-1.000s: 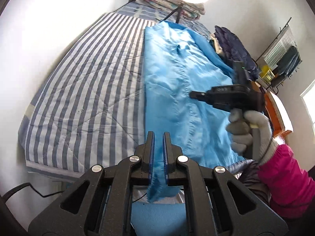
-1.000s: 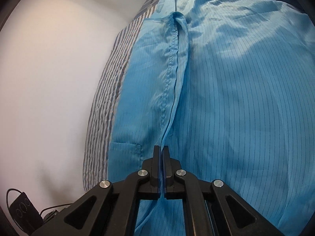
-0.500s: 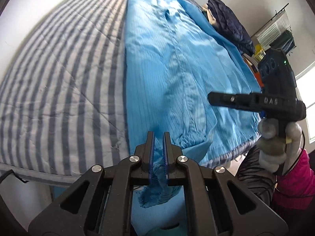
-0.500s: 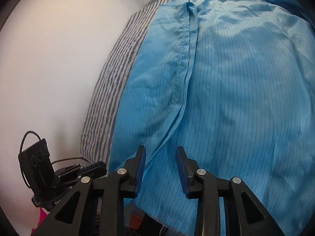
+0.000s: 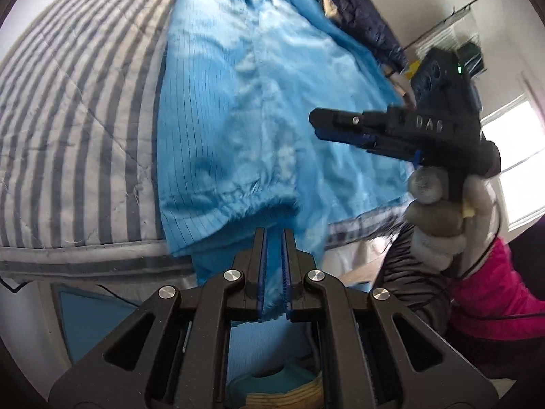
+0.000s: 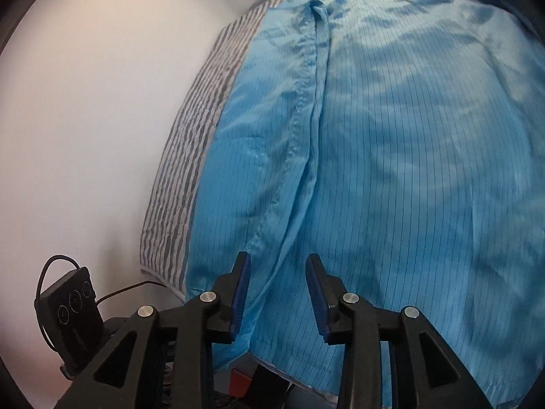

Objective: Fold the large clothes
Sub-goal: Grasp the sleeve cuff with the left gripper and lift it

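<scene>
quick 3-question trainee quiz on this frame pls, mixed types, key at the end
1. True or false: the left gripper is shut on a piece of the blue garment.
2. The right gripper is: A) shut on the garment, B) open with nothing pressed between its pads, C) holding a hanger.
3. Fill in: the garment lies spread on a bed with a ____ cover.

Key: 1 true; 2 B; 3 striped
</scene>
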